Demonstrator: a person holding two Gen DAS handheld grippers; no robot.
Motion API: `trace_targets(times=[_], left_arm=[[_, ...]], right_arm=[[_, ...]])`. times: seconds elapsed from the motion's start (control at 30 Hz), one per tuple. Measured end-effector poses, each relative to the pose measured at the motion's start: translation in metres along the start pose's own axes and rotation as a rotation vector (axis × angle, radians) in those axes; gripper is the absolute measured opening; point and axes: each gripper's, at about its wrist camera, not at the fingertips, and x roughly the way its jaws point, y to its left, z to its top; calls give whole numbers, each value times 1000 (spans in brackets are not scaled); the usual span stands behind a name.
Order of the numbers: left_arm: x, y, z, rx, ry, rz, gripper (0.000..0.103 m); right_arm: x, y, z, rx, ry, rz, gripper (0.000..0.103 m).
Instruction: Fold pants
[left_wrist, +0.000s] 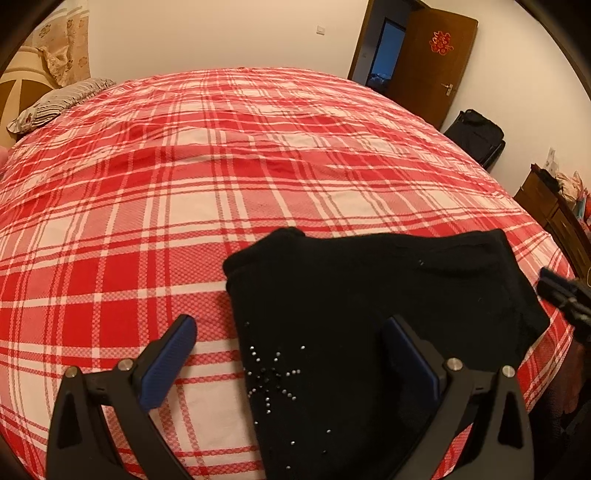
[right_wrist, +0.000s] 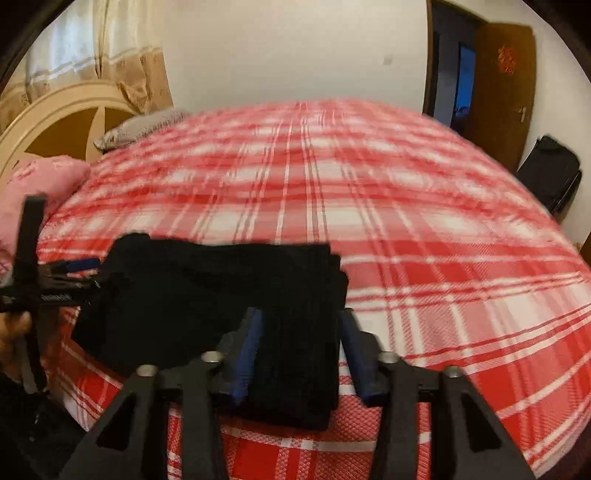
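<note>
The left gripper (left_wrist: 290, 363) hangs spread wide above the black pants (left_wrist: 369, 314), which lie folded at the bed's (left_wrist: 184, 184) near edge. The right gripper (right_wrist: 301, 350) straddles the pants' right end, jaws apart, gripping nothing. Closing there on only the top layers could drag the stack open.

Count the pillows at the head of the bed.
2: a grey patterned pillow lying against the headboard, and a pink pillow nearer the camera at the bed's left edge. More may lie out of view.

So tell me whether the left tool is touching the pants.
Cannot tell. Left wrist view: the left tool is wide open over the pants' edge, with no contact or gap plainly visible.
</note>
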Motion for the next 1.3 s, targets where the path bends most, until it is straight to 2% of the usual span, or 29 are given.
trace_targets(times=[0.03,0.07,0.13,0.17,0.23,0.33,0.43,0.5,0.53,0.6,0.67,0.7,0.8,0.9,1.1,1.17,1.3], left_arm=[[0,1,0,-1,-1,1,103],[0,1,0,-3,-1,3,103],[0,4,-1,-11,6,2,103],[0,5,-2,-18,9,2,103],[0,6,-3,-19,7,1,103],[4,6,-4,-21,9,0,103],[8,8,-8,-25,29,-6,103],[1,11,-11,-27,15,-9,103],[-4,14,-12,-31,1,-5,103],[-15,19,-14,-43,-35,-26,103],[-13,23,-13,-51,-23,-45,103],[-10,23,-13,-53,-12,-46,103],[3,22,-13,-49,17,-44,103],[8,16,-12,-14,9,-34,103],[13,12,-7,5,5,-47,103],[13,11,-7,11,5,-51,103],[15,7,-6,24,5,-60,103]], right_arm=[[5,1,-2,-1,17,10,13],[8,1,-5,-10,31,1,7],[8,0,-8,1,33,1,3],[-1,-2,-7,19,3,23,3],[-11,-4,-5,11,-20,14,3],[13,-21,-14,77,59,25,3],[14,-25,-18,86,49,36,3],[9,-27,-15,104,44,61,3],[8,-27,-14,107,45,77,6],[5,-29,-13,110,42,72,19],[6,-33,-12,135,42,64,50],[8,-37,-11,156,39,72,53],[19,-47,-10,232,65,126,53],[33,-56,-9,300,94,193,53],[42,-59,-6,325,89,250,52],[47,-57,-6,329,91,281,48],[53,-56,-5,333,98,288,44]])
